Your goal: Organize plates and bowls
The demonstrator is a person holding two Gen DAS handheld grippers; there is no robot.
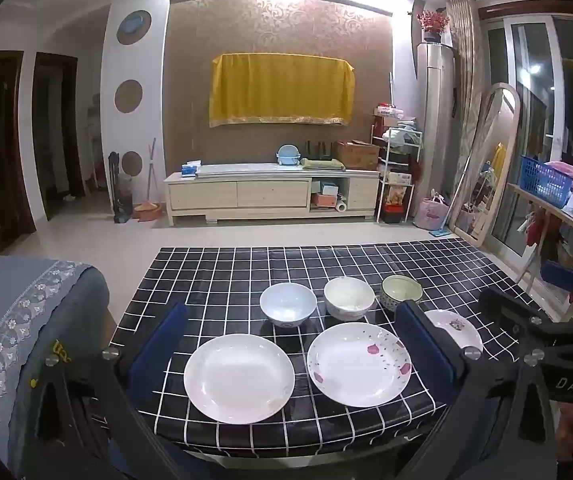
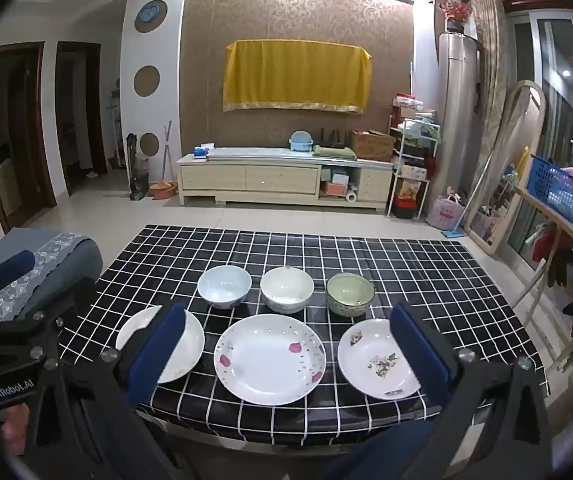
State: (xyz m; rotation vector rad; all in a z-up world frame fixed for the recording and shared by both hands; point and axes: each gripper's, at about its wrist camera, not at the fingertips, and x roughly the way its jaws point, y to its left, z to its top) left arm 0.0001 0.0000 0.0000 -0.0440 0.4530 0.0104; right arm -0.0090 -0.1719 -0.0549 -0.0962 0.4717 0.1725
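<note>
Left claw wide above plain plate, right claw wide over pink-flowered plate.

On the worktop three bowls stand in a row behind three plates. From left to right: left bowl, middle bowl, right bowl. Before them, nearer the front edge, lie the left plate, middle plate and right plate, all apart. A chair stands left of the worktop.
</note>
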